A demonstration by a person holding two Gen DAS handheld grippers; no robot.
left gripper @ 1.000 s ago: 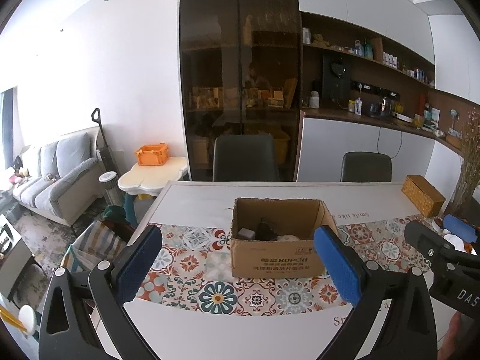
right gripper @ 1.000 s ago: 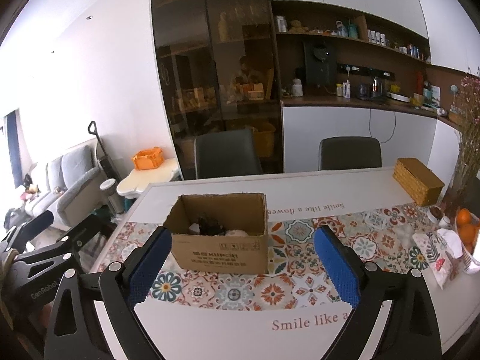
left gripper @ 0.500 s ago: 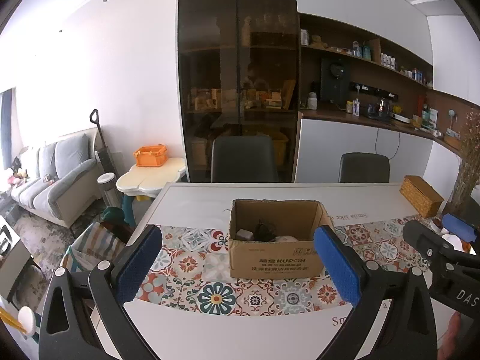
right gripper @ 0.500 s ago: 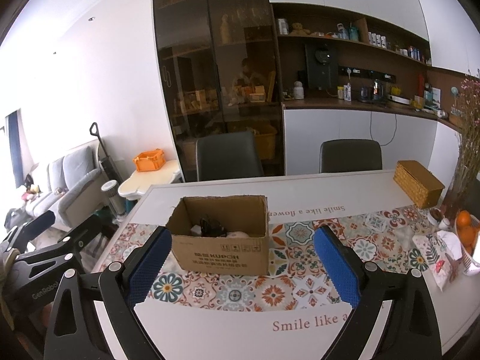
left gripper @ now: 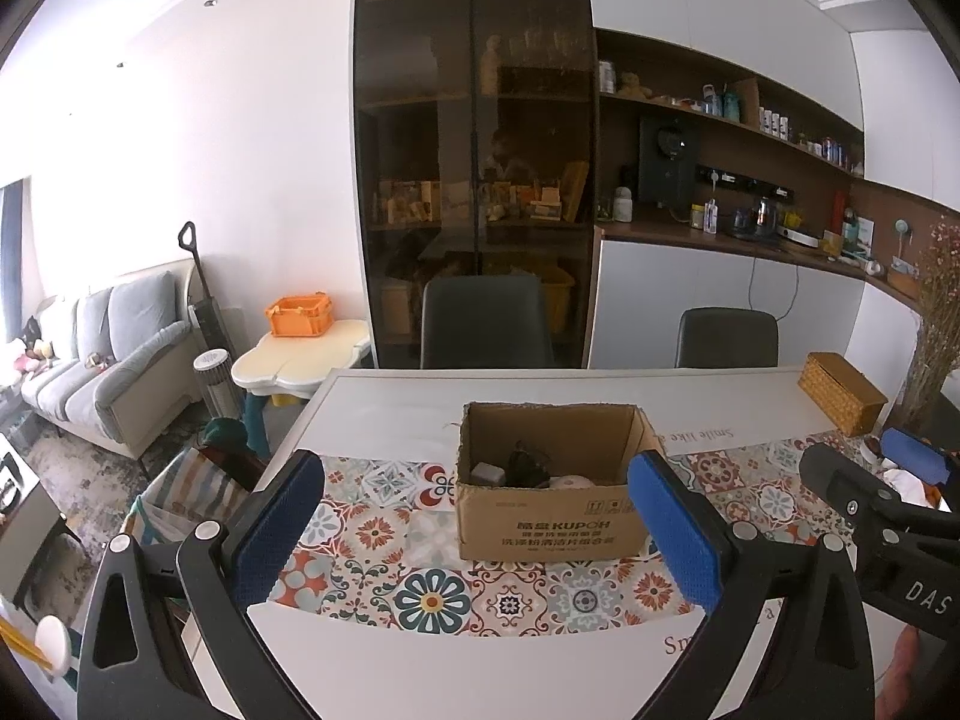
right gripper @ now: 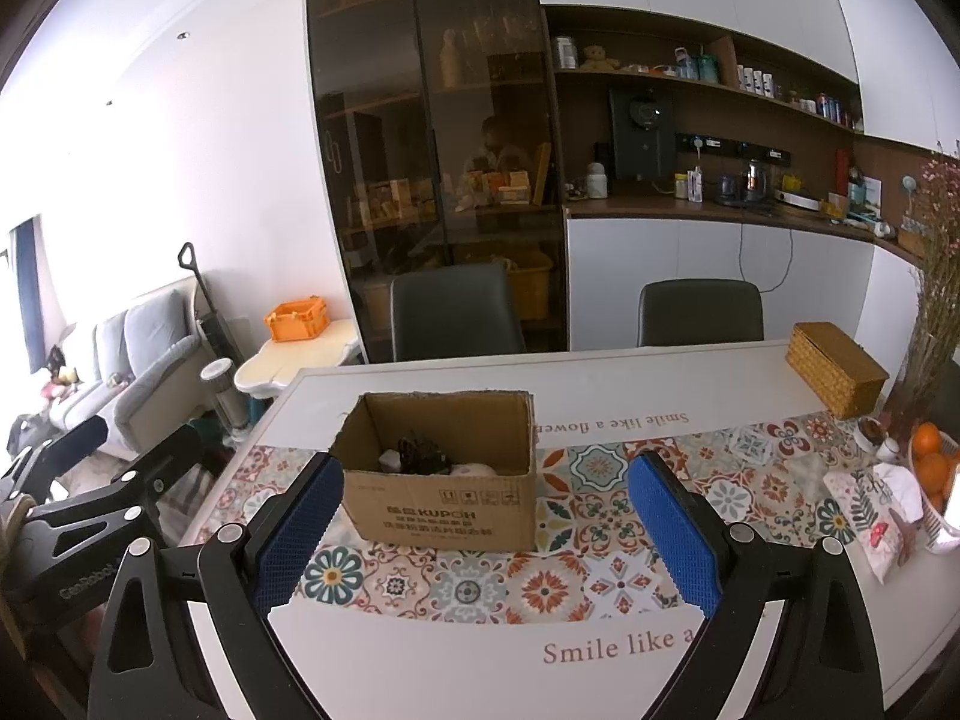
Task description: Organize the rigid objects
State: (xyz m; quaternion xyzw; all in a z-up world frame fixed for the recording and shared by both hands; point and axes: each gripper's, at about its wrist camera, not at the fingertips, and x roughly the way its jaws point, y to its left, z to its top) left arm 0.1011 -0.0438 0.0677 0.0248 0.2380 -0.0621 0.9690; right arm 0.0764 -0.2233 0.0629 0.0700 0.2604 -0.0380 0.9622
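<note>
I see an open cardboard box [left gripper: 549,498] at mid-frame on the patterned runner [left gripper: 420,540] of the tabletop [left gripper: 480,672], holding small objects too dim to name. My left tool [left gripper: 474,531] and right tool [right gripper: 477,531] both gape wide, empty, before it.

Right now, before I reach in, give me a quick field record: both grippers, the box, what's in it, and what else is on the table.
left gripper: open, empty, short of the box
right gripper: open, empty, short of the box
cardboard box: open top, upright on the patterned runner
box contents: small grey block, dark tangled item, pale rounded item; identities unclear
wicker box: far right of table
oranges: in a basket at the right edge
</note>
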